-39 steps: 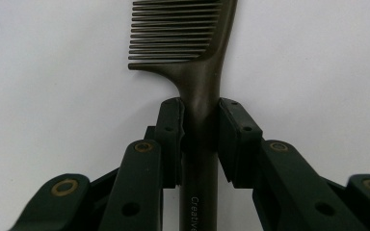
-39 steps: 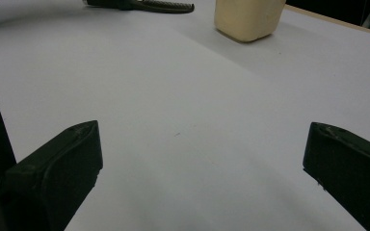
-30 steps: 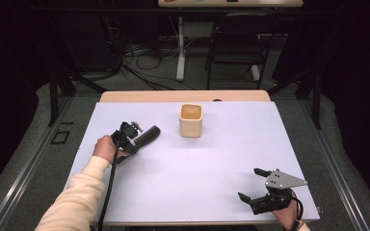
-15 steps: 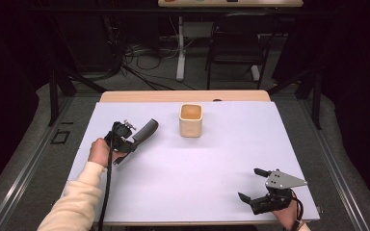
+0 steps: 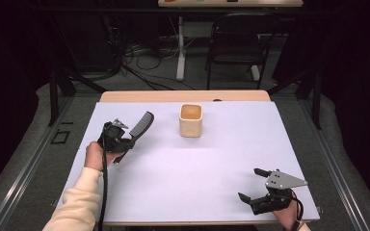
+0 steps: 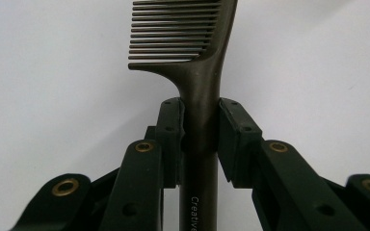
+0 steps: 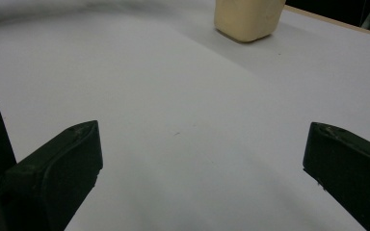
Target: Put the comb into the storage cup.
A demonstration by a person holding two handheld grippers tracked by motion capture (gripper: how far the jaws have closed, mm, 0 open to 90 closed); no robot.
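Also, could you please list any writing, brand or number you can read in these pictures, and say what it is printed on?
"Creative": white letters running along the handle of the dark comb, just below where the left gripper clamps it; the word is cut off at the picture's edge, so it may go on.
The beige cup shows no lettering.

Your comb (image 6: 200,72) is dark brown with a row of fine teeth along one side of its head and a slim handle bearing small white print. It is lifted off the white table (image 5: 188,168), its head pointing up and away toward the far edge.
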